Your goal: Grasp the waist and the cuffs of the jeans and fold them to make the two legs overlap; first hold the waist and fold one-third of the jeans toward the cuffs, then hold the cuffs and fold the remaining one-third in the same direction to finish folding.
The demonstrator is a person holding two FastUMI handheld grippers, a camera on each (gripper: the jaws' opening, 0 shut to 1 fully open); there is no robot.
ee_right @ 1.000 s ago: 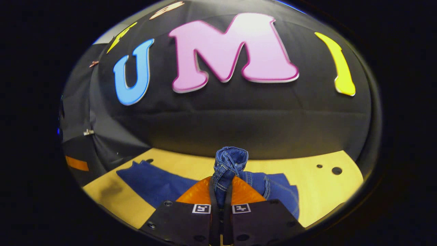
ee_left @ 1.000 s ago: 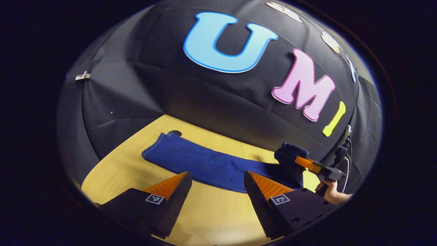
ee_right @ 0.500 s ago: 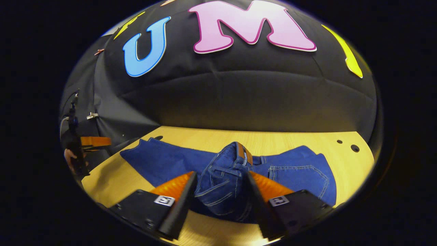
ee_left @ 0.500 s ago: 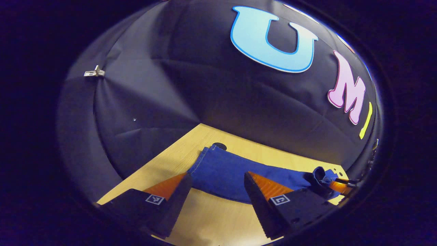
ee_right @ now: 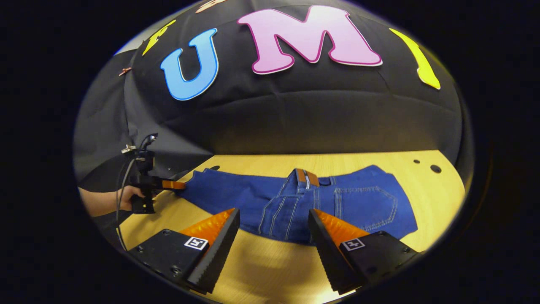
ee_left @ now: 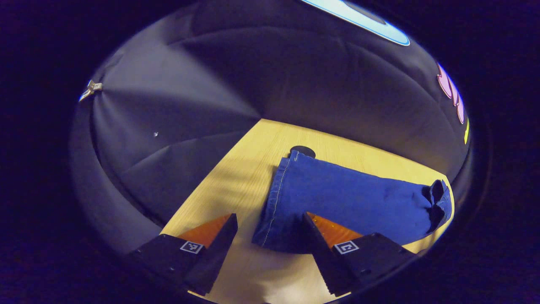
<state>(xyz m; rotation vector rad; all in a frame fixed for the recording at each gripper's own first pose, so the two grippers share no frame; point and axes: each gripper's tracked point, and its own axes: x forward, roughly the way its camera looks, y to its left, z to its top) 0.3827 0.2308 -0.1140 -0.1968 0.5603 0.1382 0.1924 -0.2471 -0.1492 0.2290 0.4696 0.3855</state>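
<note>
I see the blue jeans (ee_right: 295,198) lying flat on the wooden desk (ee_right: 270,270). My right claw (ee_right: 272,240) is wide open, holding nothing. My left claw (ee_left: 268,242) is open too, right by the cuffs (ee_left: 274,198).

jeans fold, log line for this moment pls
jeans: flat on table, waist folded over legs | right gripper: open, off the waist | left gripper: open, at cuffs | next: grasp cuffs
</note>
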